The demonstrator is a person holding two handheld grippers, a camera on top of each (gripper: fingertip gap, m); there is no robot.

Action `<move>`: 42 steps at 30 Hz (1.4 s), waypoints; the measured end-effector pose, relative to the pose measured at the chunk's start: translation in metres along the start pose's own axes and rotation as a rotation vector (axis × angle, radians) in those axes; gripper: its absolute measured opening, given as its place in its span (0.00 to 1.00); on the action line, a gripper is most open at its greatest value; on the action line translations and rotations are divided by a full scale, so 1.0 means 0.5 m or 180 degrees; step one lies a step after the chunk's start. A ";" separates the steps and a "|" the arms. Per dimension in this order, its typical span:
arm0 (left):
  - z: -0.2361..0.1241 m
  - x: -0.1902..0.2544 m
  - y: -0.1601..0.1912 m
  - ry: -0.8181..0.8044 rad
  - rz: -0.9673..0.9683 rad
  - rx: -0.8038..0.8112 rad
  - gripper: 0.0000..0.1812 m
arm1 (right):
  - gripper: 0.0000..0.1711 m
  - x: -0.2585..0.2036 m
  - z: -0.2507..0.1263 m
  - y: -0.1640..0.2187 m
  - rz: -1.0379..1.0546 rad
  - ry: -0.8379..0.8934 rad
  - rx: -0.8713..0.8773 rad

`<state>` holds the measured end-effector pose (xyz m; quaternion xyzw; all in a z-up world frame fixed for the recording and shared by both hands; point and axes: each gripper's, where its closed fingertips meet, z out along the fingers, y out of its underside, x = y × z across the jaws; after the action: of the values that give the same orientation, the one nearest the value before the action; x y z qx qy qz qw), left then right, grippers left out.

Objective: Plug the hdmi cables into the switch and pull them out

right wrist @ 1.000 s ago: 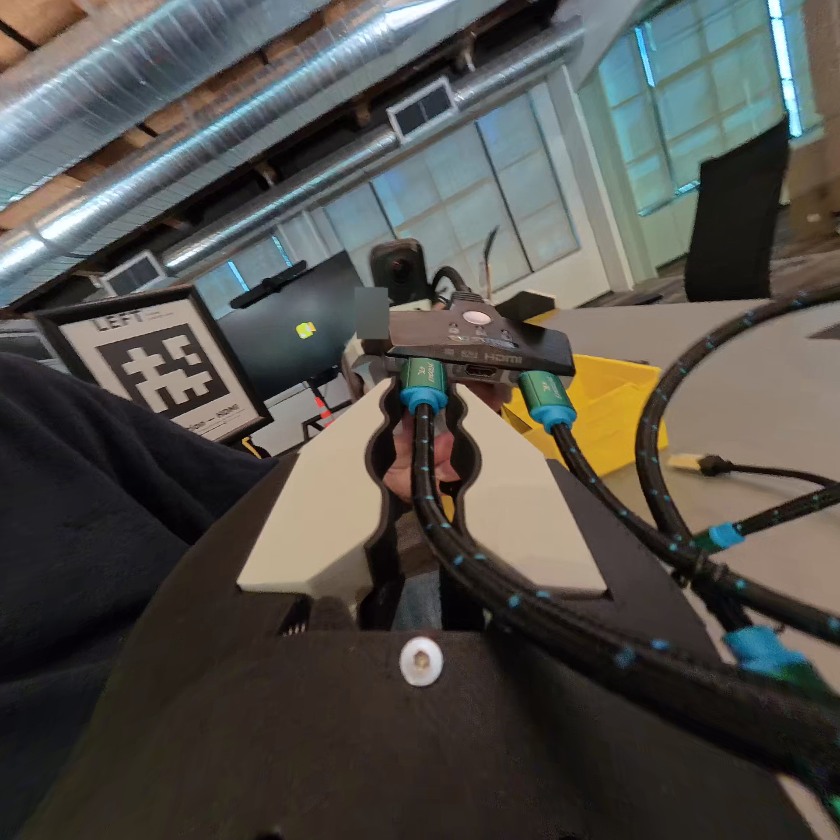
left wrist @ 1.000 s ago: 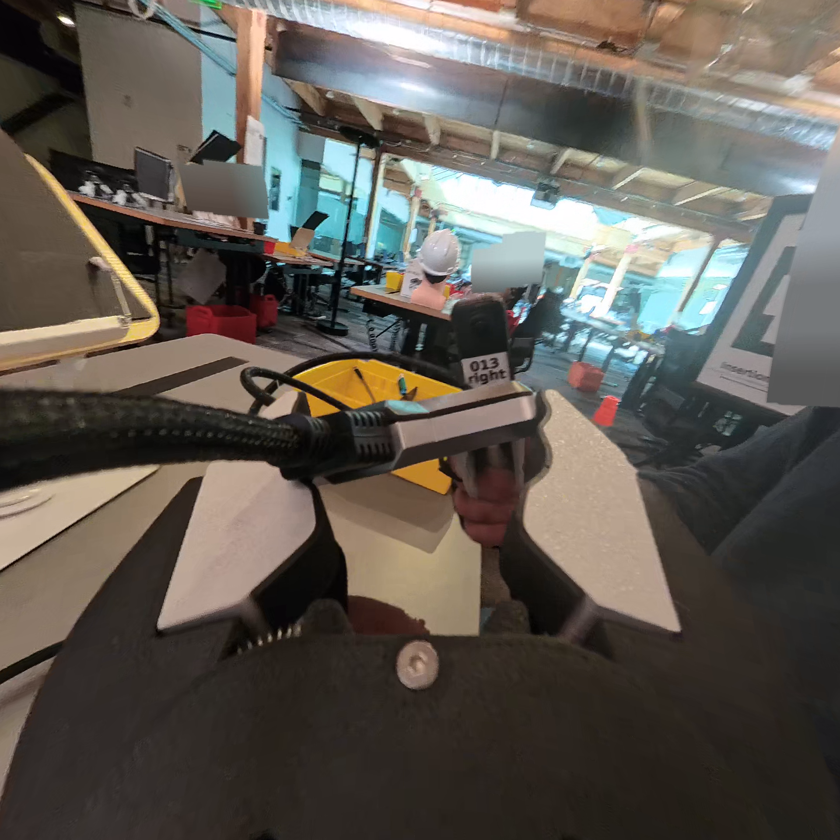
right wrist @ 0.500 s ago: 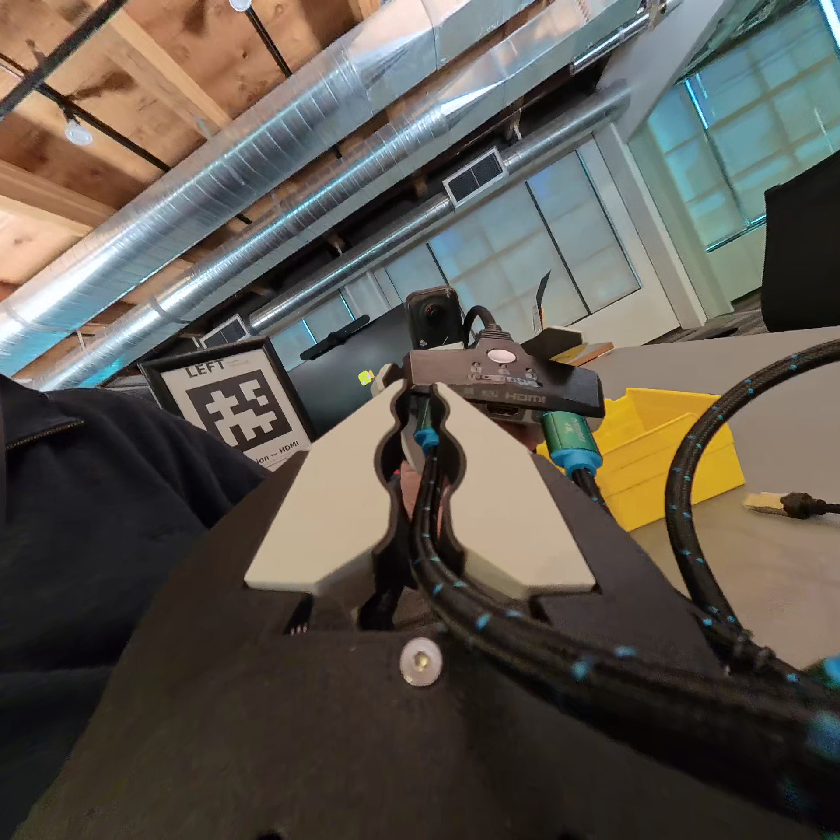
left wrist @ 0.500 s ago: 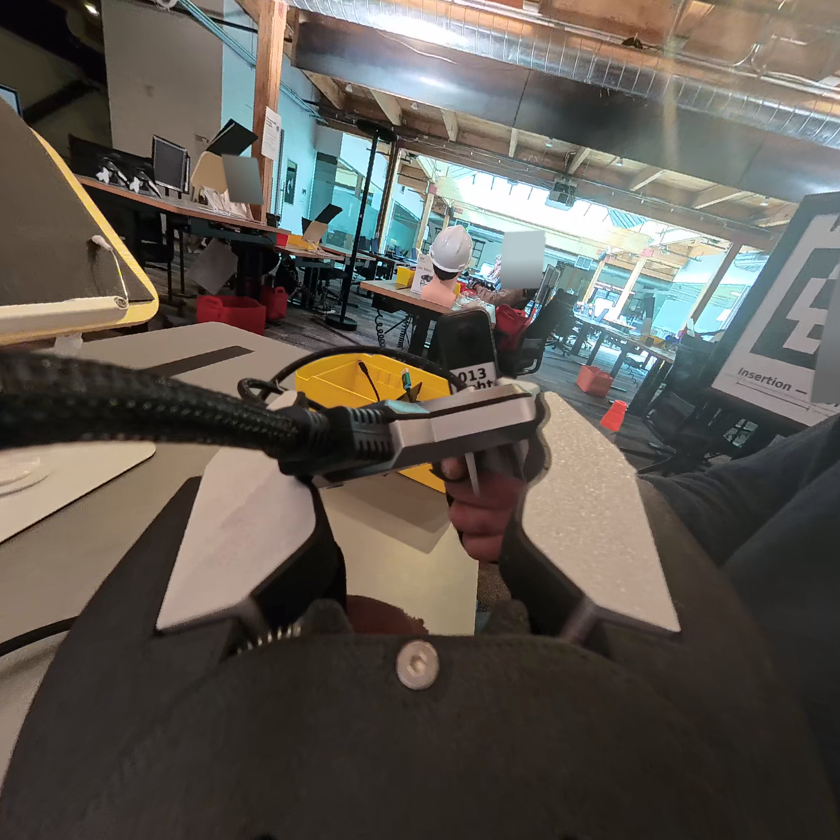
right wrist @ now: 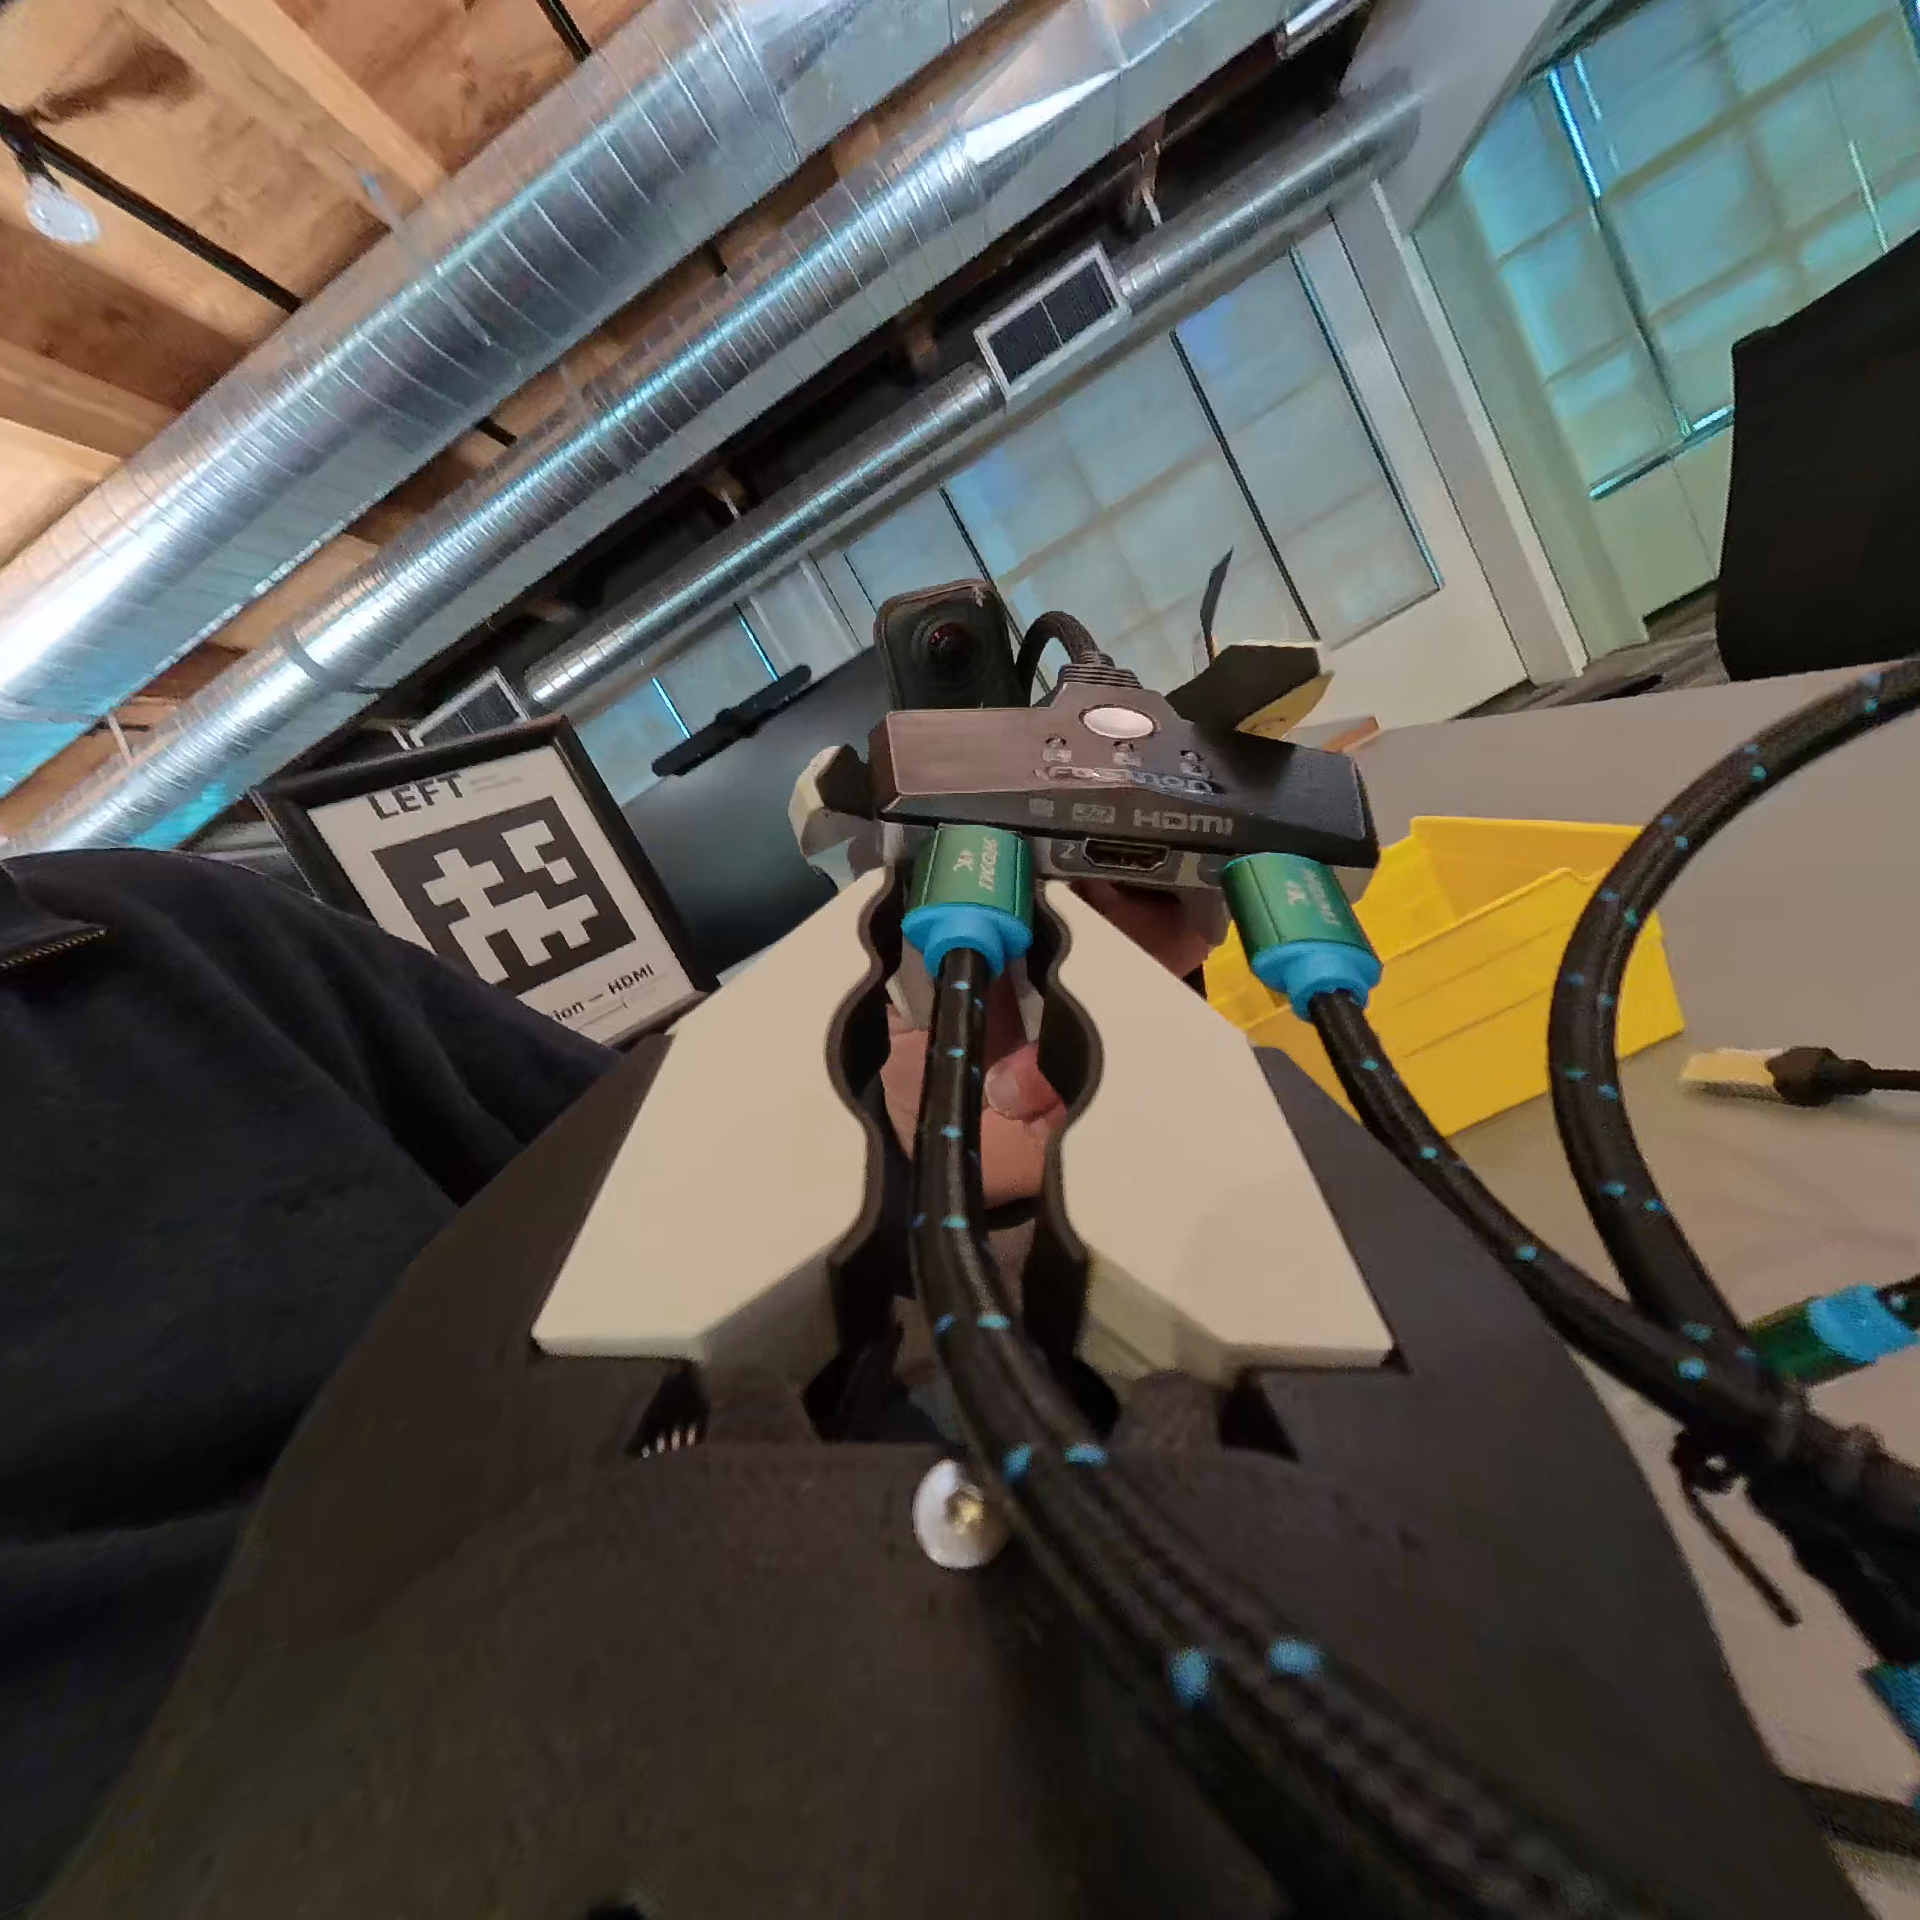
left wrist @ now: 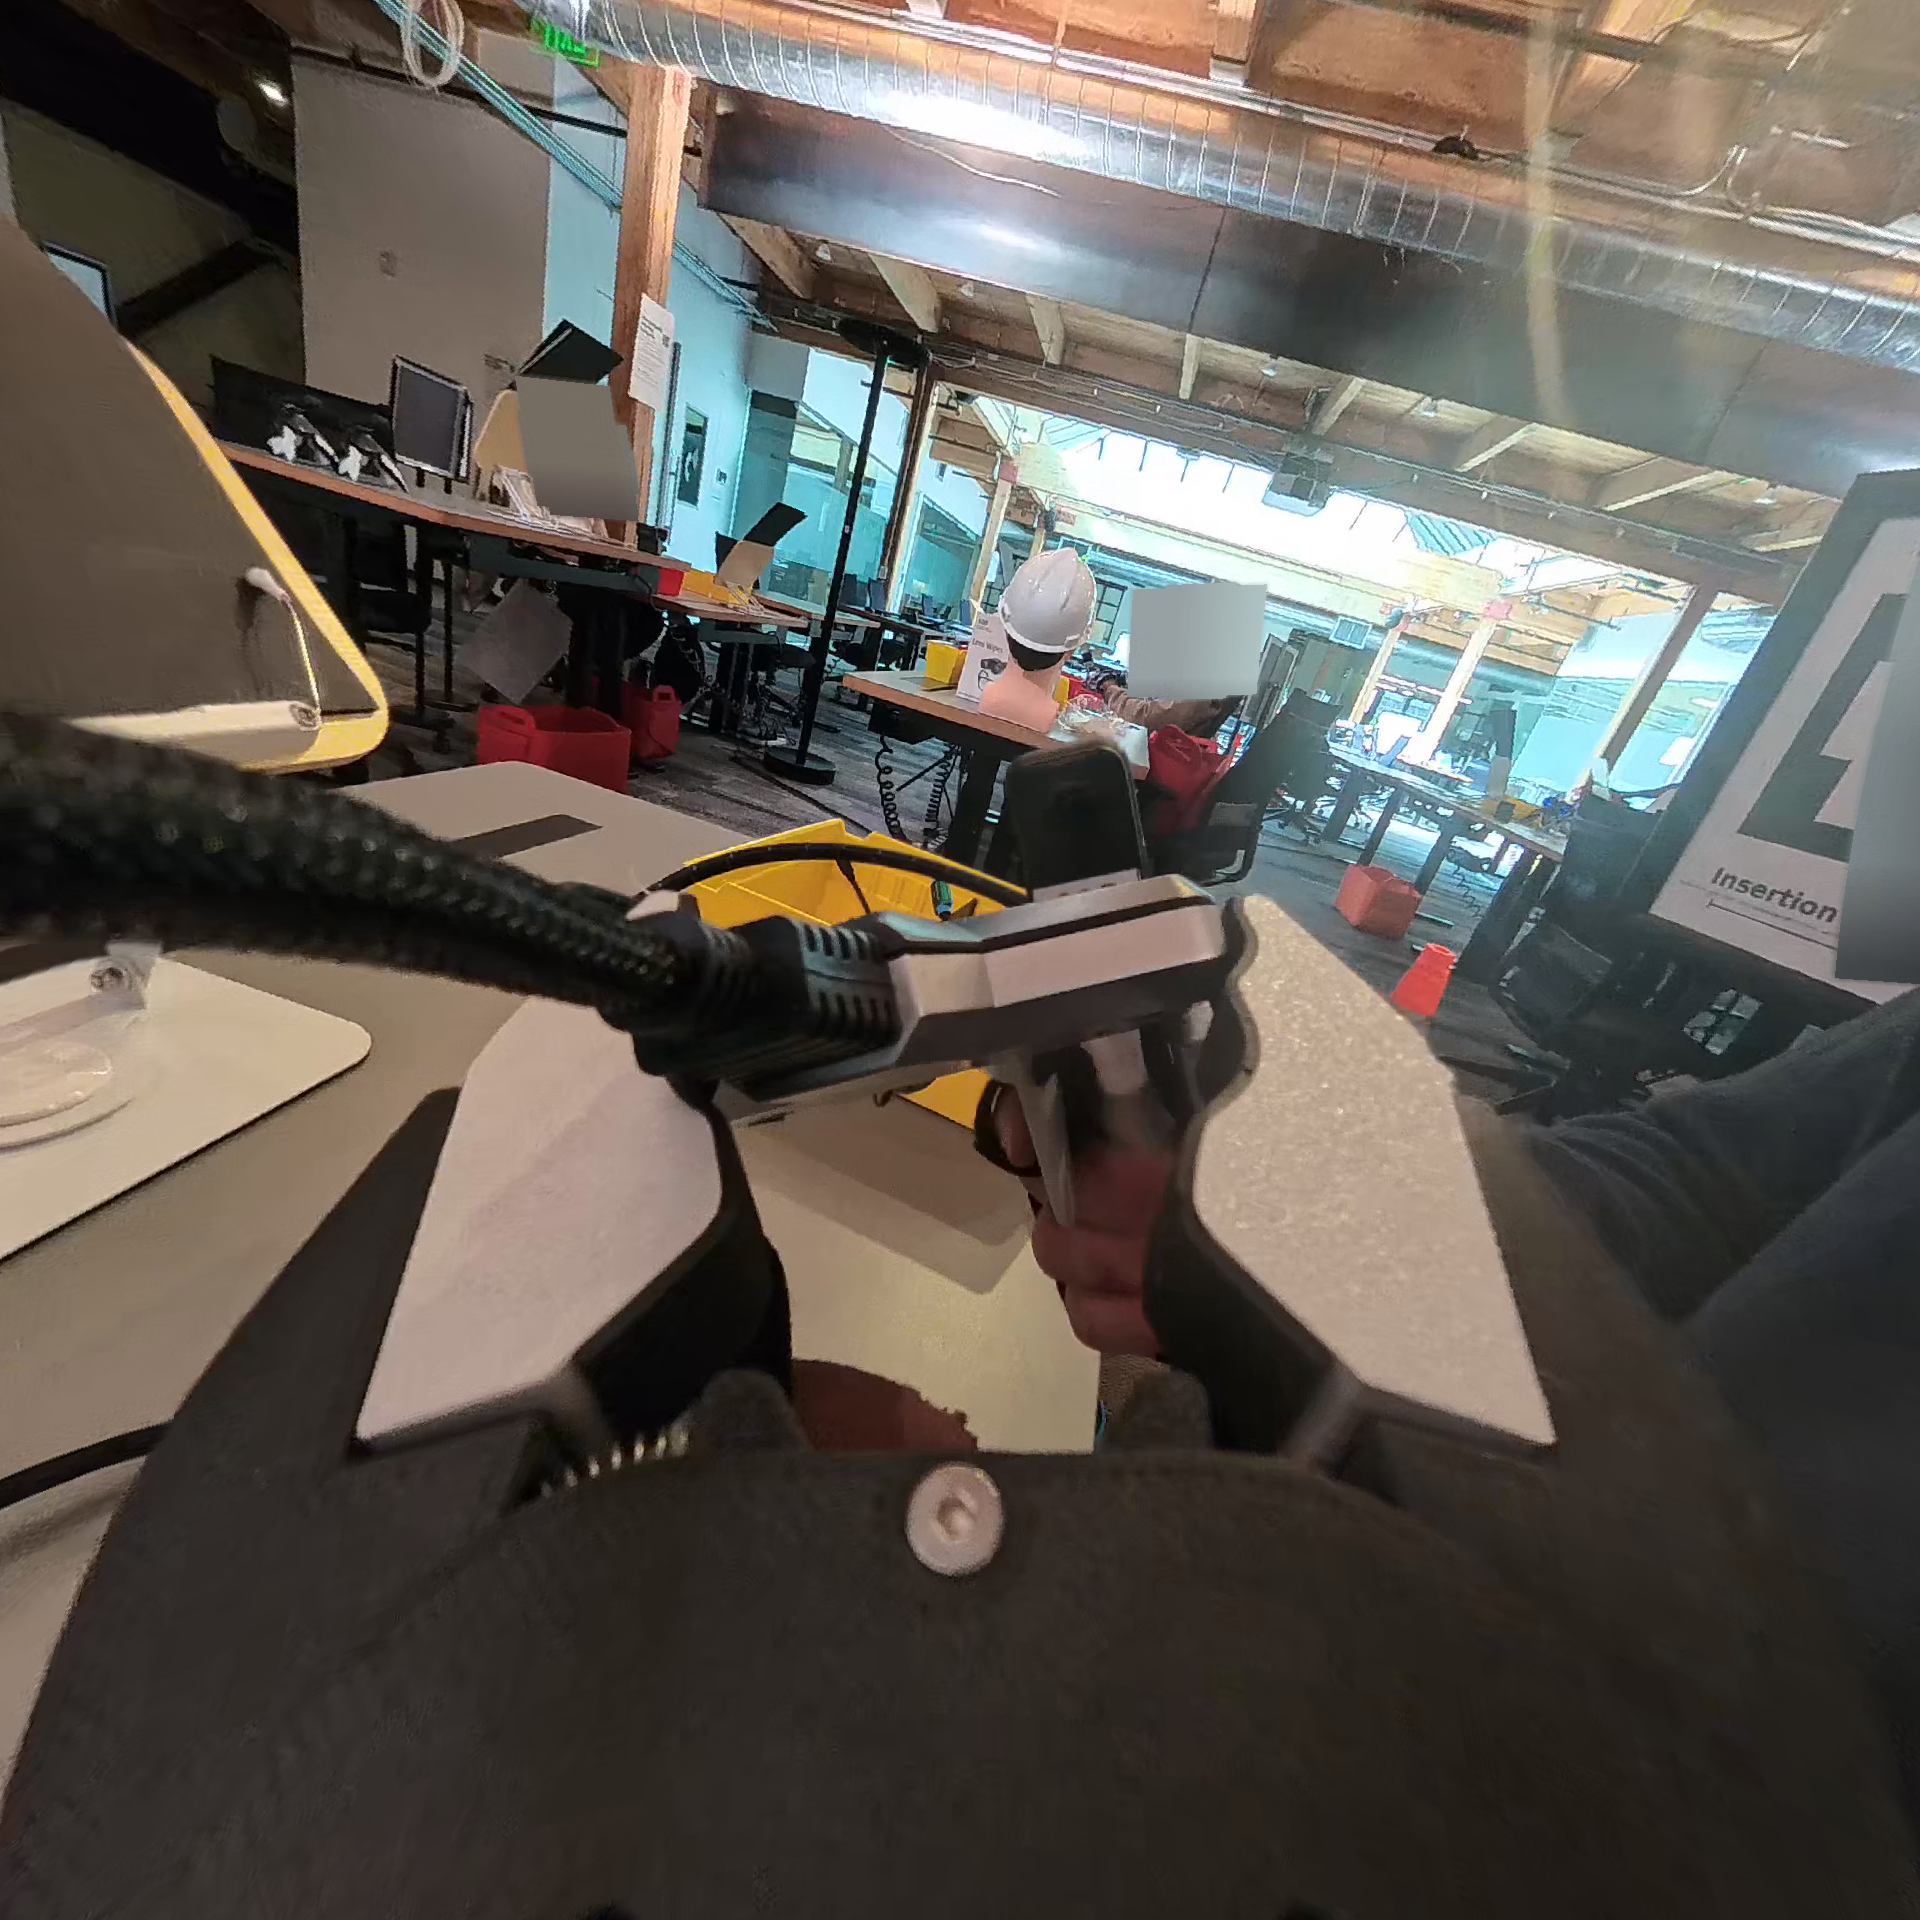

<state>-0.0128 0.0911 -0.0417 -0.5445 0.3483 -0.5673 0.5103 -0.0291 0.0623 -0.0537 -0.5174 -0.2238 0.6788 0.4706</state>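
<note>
1. Since half a second ago, the green metal plug (right wrist: 971, 873) has come back into sight ahead of my right gripper (right wrist: 966, 904); it was buried between the fingers then.
2. The matte grey table (right wrist: 1766, 831) carries a glossy yellow plastic bin (right wrist: 1507, 935) at 3 o'clock.
3. My left gripper (left wrist: 935, 997) clamps the switch (left wrist: 1049, 977), a flat brushed-metal wedge in mid-air at 12 o'clock, printed with lettering.
4. A thick black braided lead (left wrist: 312, 873) leaves it toward 9 o'clock.
5. My right fingers pinch the blue-flecked braided hdmi cable (right wrist: 945, 1091) at its blue collar, its plug seated in the switch.
6. A second green plug (right wrist: 1299, 914) sits at 2 o'clock, the middle port open between them.
</note>
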 end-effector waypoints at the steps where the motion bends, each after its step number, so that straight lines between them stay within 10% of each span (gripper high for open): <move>1: 0.000 0.001 -0.003 -0.0015 0.0020 -0.0002 0.51 | 0.12 -0.001 0.001 -0.002 0.0045 -0.0030 0.0061; 29: 0.002 -0.010 -0.003 -0.0255 -0.0138 0.0045 0.51 | 0.11 0.011 -0.014 -0.035 -0.0161 0.0454 0.0033; 42: -0.006 0.026 -0.016 0.0460 0.0119 -0.0056 0.50 | 0.12 -0.026 -0.003 -0.024 -0.0460 0.0035 -0.0177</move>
<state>-0.0157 0.0800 -0.0310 -0.5000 0.3993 -0.5924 0.4896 -0.0227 0.0563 -0.0382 -0.5166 -0.2768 0.6337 0.5049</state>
